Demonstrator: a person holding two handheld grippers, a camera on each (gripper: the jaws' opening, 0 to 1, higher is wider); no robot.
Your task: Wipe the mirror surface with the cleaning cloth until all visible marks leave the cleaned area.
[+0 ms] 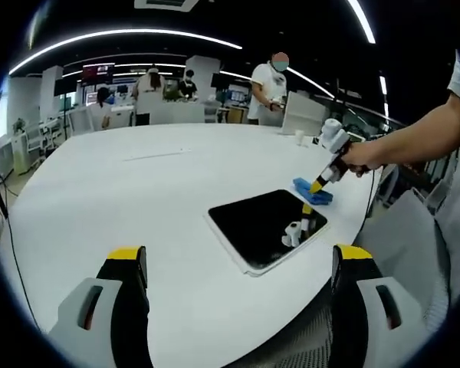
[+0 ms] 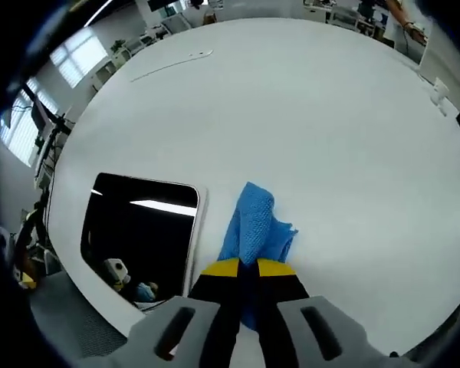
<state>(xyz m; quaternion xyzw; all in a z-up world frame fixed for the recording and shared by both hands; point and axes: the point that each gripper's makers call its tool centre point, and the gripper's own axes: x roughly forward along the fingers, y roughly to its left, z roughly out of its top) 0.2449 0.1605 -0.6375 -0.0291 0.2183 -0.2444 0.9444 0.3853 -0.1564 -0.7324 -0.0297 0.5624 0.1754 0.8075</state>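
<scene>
R fingers (image 2: 248, 268) clamped on cloth (image 2: 254, 226) beside mirror (image 2: 142, 230), long axis maybe toward it; L fingers (image 1: 238, 264) apart.

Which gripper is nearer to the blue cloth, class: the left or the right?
Right. The right gripper is shut on the cloth, beside the mirror. The left gripper hangs open at the table edge, with the mirror between it and the cloth.

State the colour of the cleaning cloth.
Blue; the cleaning cloth shows best in the right gripper view.
</scene>
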